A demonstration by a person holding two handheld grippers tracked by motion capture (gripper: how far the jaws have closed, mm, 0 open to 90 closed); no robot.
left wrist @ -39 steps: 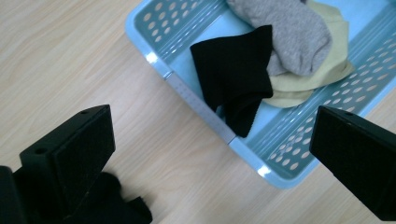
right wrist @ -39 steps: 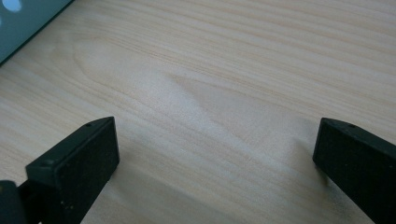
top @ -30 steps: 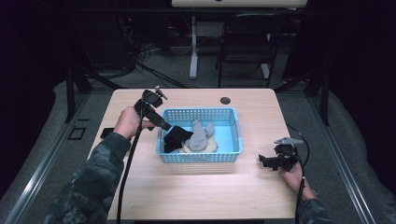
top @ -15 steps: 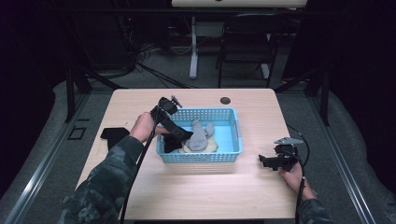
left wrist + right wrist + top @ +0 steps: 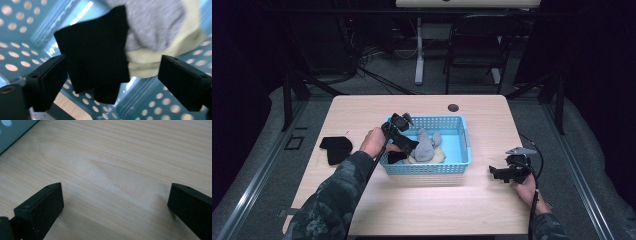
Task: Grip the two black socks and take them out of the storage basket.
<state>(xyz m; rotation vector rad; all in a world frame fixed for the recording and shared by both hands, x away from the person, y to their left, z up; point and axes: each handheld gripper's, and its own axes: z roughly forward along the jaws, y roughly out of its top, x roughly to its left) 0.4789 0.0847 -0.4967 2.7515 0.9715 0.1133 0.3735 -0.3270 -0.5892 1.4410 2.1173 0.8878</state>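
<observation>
A blue perforated basket (image 5: 464, 145) stands mid-table and holds a black sock (image 5: 395, 157), a grey sock (image 5: 425, 145) and a cream sock (image 5: 435, 158). My left gripper (image 5: 408, 145) reaches down into the basket's left end. In the left gripper view it (image 5: 112, 72) is open, its jaws set wide to either side of the black sock (image 5: 95, 57) without touching it; the grey sock (image 5: 155, 25) and cream sock (image 5: 150, 61) lie behind. My right gripper (image 5: 498, 173) rests low over the table to the right of the basket, open (image 5: 115, 202) over bare wood.
Another black sock (image 5: 336, 149) lies flat on the wooden table (image 5: 362, 112) left of the basket. A small dark round hole (image 5: 453, 107) sits near the far edge. The basket's corner (image 5: 11, 130) shows in the right gripper view.
My left gripper has moved right and down from the basket's left rim into the basket, over the black sock. The right gripper has stayed put.
</observation>
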